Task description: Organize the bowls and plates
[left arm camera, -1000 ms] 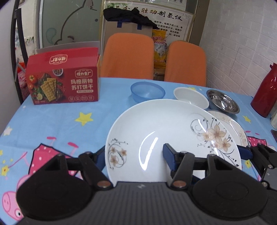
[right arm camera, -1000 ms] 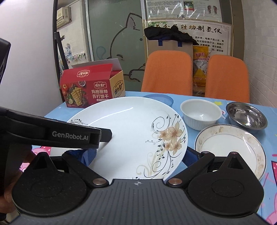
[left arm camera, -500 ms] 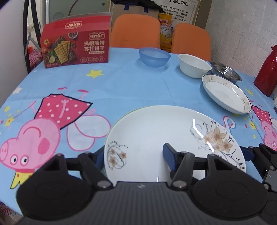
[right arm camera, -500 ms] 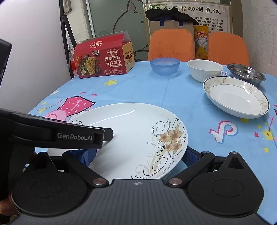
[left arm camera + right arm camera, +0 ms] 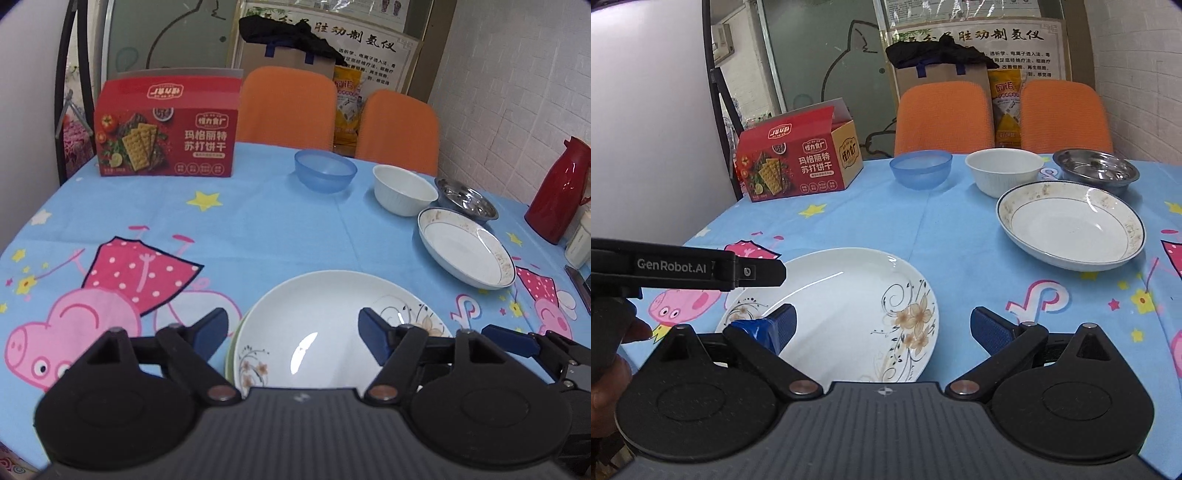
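A white flowered plate (image 5: 325,325) (image 5: 849,306) lies near the table's front edge, on top of a green plate whose rim (image 5: 232,350) shows at its left. My left gripper (image 5: 293,330) is open, its fingers astride the plate's left part. My right gripper (image 5: 882,328) is open over the plate's right edge. A white rimmed deep plate (image 5: 465,251) (image 5: 1071,225), a white bowl (image 5: 404,188) (image 5: 1004,171), a blue bowl (image 5: 325,175) (image 5: 921,168) and a steel bowl (image 5: 467,197) (image 5: 1095,170) stand farther back.
A red cracker box (image 5: 166,133) (image 5: 798,166) stands at the back left. A red thermos (image 5: 557,192) and a small white container (image 5: 580,245) stand at the right edge. Two orange chairs (image 5: 288,107) are behind the table. The tablecloth (image 5: 258,229) is blue with cartoon pigs.
The flowered plate came down onto the green plate on the table. Both grippers opened, let go of it and drew back a little.
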{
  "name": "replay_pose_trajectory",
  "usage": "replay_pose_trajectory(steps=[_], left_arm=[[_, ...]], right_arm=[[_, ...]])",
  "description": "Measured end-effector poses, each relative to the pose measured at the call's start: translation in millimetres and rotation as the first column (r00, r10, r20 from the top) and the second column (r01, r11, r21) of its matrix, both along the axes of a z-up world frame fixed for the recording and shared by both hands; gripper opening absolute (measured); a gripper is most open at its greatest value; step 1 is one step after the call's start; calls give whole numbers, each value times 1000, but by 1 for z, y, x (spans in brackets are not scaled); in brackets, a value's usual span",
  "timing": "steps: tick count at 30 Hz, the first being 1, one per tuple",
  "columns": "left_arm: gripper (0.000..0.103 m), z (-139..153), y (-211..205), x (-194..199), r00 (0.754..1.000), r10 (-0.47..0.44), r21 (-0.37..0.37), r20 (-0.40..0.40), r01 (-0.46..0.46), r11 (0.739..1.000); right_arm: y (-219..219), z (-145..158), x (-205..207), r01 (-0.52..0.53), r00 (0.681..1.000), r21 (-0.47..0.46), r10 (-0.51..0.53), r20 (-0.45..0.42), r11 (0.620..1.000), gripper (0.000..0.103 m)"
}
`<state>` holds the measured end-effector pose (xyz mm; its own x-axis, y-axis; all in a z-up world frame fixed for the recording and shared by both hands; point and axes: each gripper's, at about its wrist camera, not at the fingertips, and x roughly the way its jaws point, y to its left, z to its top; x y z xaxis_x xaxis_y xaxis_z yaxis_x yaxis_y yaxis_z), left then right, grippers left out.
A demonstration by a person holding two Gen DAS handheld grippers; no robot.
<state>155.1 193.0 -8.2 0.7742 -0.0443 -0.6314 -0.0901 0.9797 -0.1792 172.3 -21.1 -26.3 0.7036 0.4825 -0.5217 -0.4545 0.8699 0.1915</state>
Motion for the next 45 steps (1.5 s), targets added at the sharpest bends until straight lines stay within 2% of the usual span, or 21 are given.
replay_pose_trajectory(steps=[17, 27, 34, 37, 40, 45], left_arm=[[75, -3, -63, 42, 991, -112, 58, -72, 116, 992], [76, 4, -100, 91, 979, -180, 130, -99, 192, 973], [76, 7, -120, 125, 970, -216, 189, -115, 235, 954], [76, 5, -123, 142, 960, -243, 154, -141, 264, 952], [76, 3, -125, 163, 951, -258, 82, -170, 275, 958], [76, -8, -132, 203, 940, -272, -2, -208, 277, 961]], right_arm=[[-77, -12, 22, 179, 983, 21, -178, -47, 984, 89], [-138, -7, 63, 317, 948, 77, -315, -40, 945, 89], [-161, -1, 100, 357, 934, 93, -358, -12, 929, 89], [-164, -3, 119, 349, 937, 93, -349, -18, 933, 89], [-163, -3, 137, 338, 941, 78, -337, -21, 938, 89], [-154, -10, 148, 291, 956, 51, -289, -42, 955, 89]])
